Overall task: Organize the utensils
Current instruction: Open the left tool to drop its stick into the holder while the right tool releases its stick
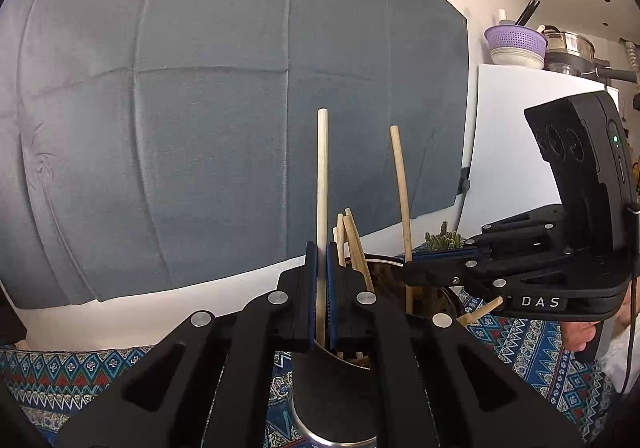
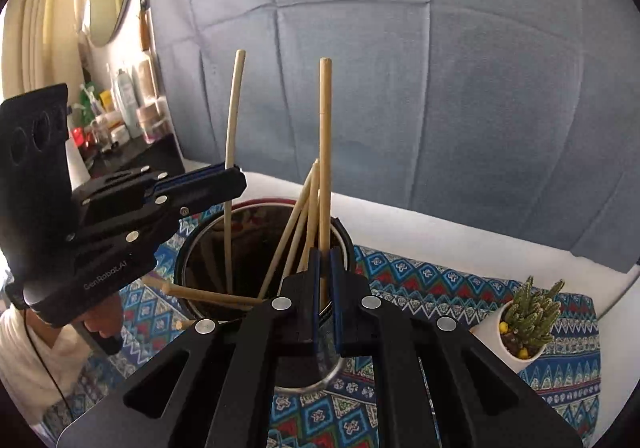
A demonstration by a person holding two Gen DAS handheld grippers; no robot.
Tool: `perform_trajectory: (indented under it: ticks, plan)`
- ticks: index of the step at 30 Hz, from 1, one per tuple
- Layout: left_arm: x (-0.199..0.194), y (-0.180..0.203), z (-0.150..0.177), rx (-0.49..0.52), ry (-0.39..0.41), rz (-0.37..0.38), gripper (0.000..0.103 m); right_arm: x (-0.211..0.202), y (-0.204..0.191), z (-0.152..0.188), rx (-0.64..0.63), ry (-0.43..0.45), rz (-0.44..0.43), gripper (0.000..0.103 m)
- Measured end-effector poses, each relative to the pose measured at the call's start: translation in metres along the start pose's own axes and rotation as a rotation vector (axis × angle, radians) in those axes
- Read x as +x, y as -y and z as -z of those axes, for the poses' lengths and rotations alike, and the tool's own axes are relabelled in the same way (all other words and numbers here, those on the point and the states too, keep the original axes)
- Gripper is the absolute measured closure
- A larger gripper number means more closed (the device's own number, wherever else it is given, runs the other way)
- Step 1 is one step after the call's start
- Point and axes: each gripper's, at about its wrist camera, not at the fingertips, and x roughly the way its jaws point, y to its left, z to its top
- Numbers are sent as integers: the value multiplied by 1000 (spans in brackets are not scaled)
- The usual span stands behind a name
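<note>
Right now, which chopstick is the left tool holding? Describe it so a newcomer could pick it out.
Start at the round metal cup on the patterned cloth in front of the grey cushion. Several chopsticks stand in it. The one you want stands almost upright on the cup's left side, pinched by the left tool; unlike the short leaning bundle, it rises tall and alone.
</note>
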Motion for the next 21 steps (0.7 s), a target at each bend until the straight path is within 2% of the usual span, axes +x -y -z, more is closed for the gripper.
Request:
perform_trajectory:
  ticks: [5,10,13,15,17,19,21]
  plan:
    - [3,3,1,25,-67,-1,98,2,-11,-3,-59,-45,45,98]
    - [0,7,6,60,-91,-4,97,-2,-15,1,-86,-68,62,97]
    - [2,11,5,70,-103,-16,88,-6,-17,1,-99,-70,76,96]
    - [-1,12,4,70,-100,-22,77,-9,-17,1,-106,-70,87,96]
    - [-3,12,5,73,-101,-33,68,-13,-17,1,-115,-61,107,86]
    - [-6,12,5,73,-107,-37,65,-19,-15,2,-114,-42,127,68]
    - [-10,11,6,68,-112,-50,54,-28,-11,4,-111,-21,147,62]
